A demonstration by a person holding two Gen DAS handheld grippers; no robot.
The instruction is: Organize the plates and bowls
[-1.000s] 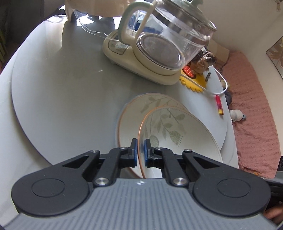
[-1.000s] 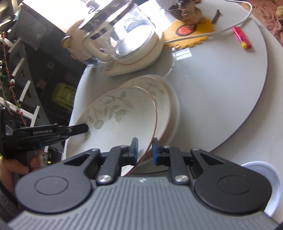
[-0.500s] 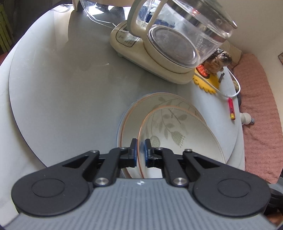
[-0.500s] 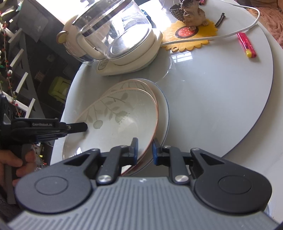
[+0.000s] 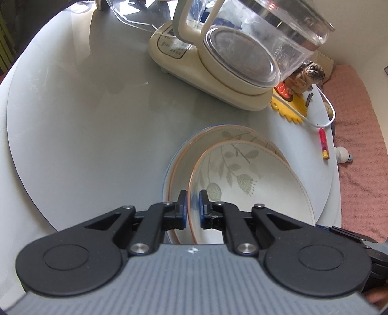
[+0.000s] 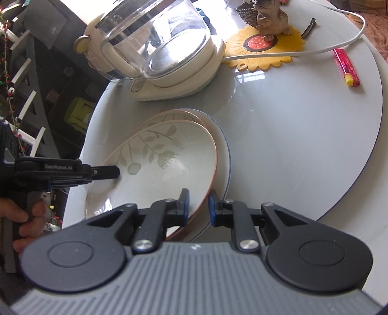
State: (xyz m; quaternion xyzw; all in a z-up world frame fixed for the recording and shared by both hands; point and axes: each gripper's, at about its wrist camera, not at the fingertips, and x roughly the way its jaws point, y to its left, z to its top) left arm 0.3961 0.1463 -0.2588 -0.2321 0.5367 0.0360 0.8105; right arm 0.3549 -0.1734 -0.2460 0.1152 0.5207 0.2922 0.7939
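Both hand-held grippers are on the same leaf-pattern plate [image 6: 155, 169] right now, one on each side of it. The left hand-held gripper [image 5: 192, 209] has its blue pads nearly closed around the plate's orange rim; the rim runs right through the narrow gap, so it looks pinched. The right hand-held gripper [image 6: 198, 207] straddles the opposite edge with a wider gap; one pad sits against the inside of the plate, the other stands a bit off the rim, so it's loose rather than clamped. The plate sits tilted on top of a second leaf plate [image 5: 218, 138], which rests on a blue-rimmed plate [image 6: 224, 155] at the bottom, all stacked on the round grey table [image 5: 84, 121]. Just behind the stack is a glass kettle [image 5: 254, 46] on its cream base, and further off a yellow sunflower mat [image 6: 266, 53] with a little figurine [image 6: 271, 14], a white cable [image 6: 339, 46] and a red lighter [image 6: 345, 66].
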